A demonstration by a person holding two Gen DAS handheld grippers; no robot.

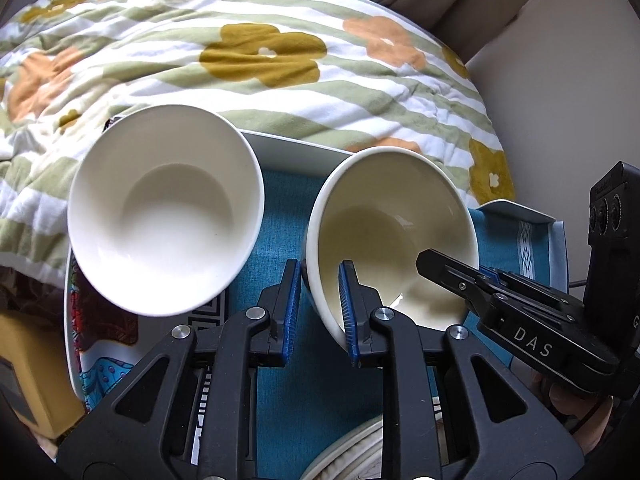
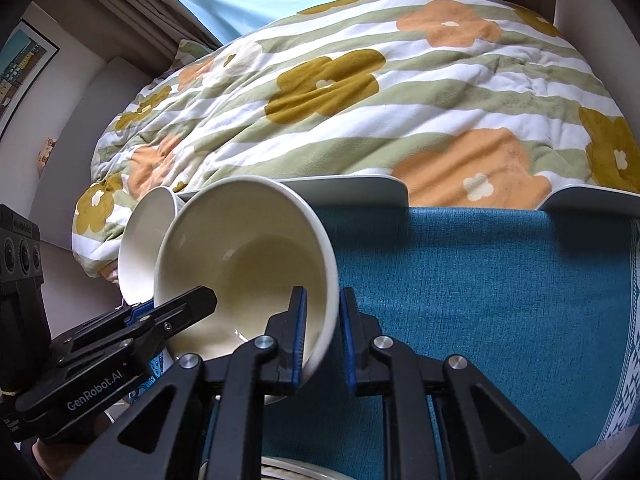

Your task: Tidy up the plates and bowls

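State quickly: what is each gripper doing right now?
Left gripper: shut on the cream bowl, at its rim.
Right gripper: shut on the same bowl's opposite rim.

The cream bowl and the white bowl to its left look like glazed ceramic, smooth and faintly glossy. Beneath them the teal cloth is a matt, finely textured weave. The far floral blanket is soft, fleecy fabric. The gripper fingers are matt black plastic with ribbed blue pads and shiny metal pins.
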